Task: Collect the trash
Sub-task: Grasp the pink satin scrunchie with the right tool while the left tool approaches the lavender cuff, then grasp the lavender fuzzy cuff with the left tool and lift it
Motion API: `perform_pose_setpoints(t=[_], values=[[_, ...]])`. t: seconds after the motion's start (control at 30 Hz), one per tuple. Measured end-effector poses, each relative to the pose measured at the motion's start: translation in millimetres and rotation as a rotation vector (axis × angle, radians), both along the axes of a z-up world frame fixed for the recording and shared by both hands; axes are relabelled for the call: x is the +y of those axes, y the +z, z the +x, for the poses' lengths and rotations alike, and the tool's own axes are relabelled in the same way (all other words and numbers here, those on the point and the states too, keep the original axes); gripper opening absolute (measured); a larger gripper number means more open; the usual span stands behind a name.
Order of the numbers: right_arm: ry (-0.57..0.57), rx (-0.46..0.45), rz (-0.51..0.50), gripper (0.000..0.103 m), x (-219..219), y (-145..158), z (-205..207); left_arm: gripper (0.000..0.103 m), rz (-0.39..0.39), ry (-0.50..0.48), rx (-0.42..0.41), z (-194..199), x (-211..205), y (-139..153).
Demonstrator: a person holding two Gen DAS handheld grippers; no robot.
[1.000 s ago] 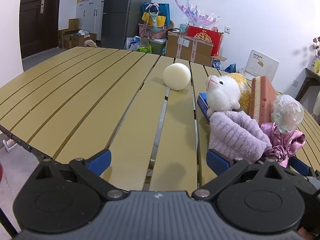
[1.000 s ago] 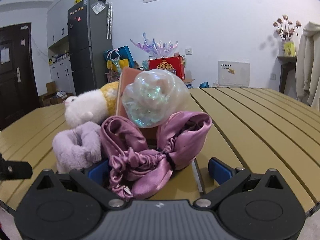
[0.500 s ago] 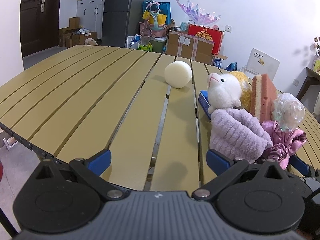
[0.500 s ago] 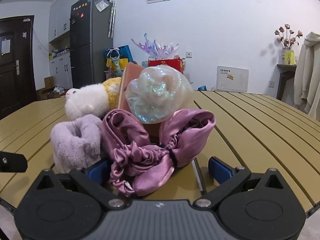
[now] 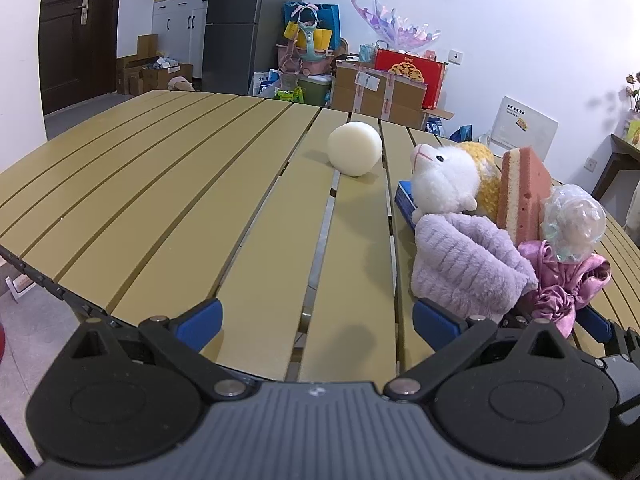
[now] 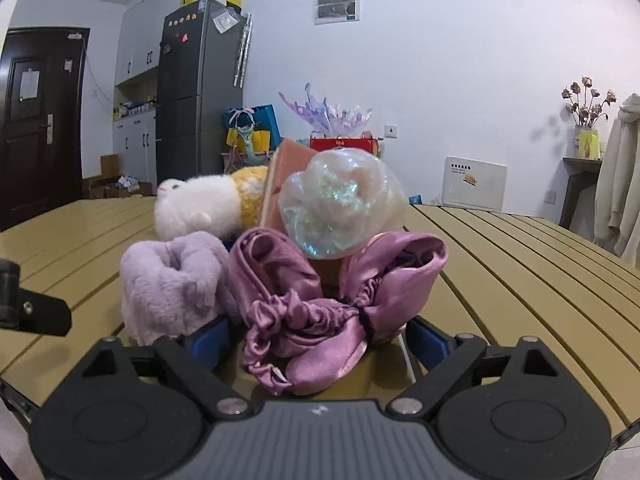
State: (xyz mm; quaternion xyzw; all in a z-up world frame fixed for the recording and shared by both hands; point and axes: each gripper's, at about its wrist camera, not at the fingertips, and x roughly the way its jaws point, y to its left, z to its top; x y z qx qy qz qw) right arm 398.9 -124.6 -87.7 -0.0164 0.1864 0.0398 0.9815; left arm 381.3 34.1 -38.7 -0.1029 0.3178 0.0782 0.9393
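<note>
The shiny purple satin hair tie (image 6: 316, 304) lies on the yellow slatted table (image 6: 520, 264), between the right gripper's (image 6: 316, 340) closing fingers, which do not squeeze it yet. Beside it sits a fluffy lilac cloth (image 6: 176, 280). The left gripper (image 5: 316, 316) stands open over bare slats.

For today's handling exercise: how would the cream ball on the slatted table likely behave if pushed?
The cream ball is round and stands free, so it would probably roll readily. The grooves between the slats of the table may steer it lengthwise. Its matte surface suggests foam: likely light.
</note>
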Motion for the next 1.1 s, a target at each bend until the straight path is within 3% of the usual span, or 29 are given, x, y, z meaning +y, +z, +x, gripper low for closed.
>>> perform_pose_setpoints(t=[0.13,0.47,1.1], values=[[-0.009,-0.001,0.04,0.074,-7,3,-1,0.103,0.0,0.0,0.0,0,0,0],[-0.023,-0.012,0.047,0.054,-15,9,-8,0.103,0.002,-0.004,-0.004,-2,0,1],[-0.077,-0.067,0.114,0.04,-47,23,-24,0.103,-0.034,-0.065,-0.027,5,-27,5]])
